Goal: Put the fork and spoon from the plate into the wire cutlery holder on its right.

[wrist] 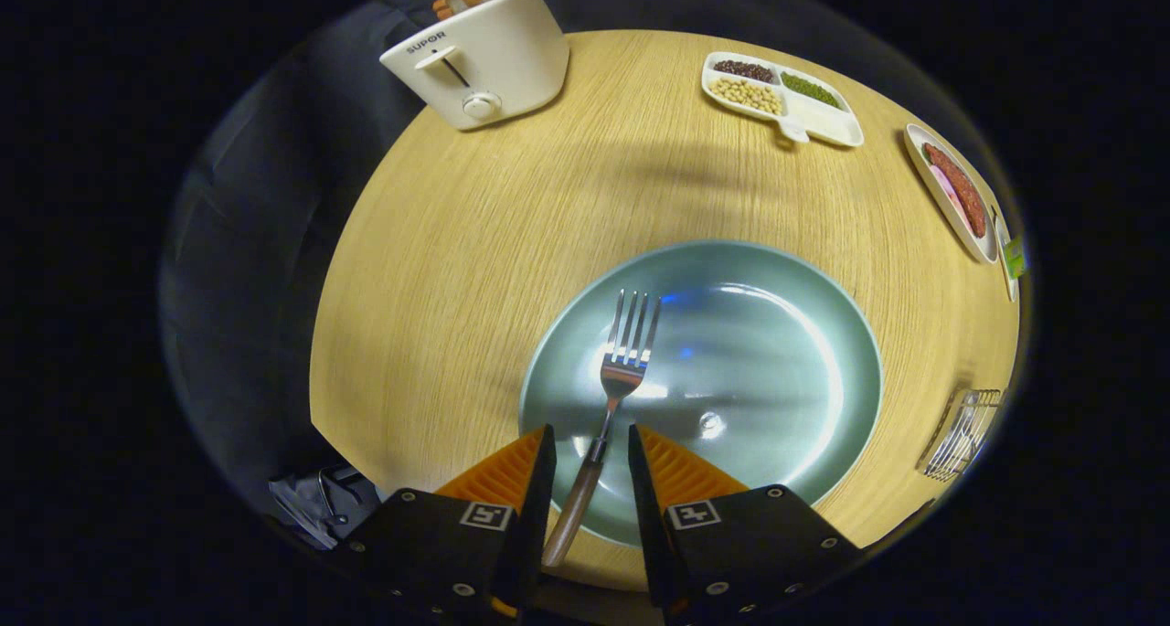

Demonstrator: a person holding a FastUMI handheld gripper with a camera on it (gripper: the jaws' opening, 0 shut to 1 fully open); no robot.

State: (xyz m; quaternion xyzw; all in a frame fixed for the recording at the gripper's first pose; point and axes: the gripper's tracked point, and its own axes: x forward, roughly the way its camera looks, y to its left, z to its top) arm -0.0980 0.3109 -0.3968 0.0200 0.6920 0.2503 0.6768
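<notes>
The fork (pixel 614 397) has shiny metal tines and a smooth wooden handle; the plate (pixel 786 370) is glossy glazed; the table (pixel 475 242) shows matt wood grain.

Your gripper (pixel 590 443) straddles the fork (pixel 608 397) handle, fingers apart and clear of it; the fork lies on the plate (pixel 777 370), the wire cutlery holder (pixel 962 432) at its right.

Steel fork (pixel 614 397), wooden handle, lies on teal plate (pixel 804 334) near counter's front edge, tines away; wire cutlery holder (pixel 962 434) at right edge
</notes>
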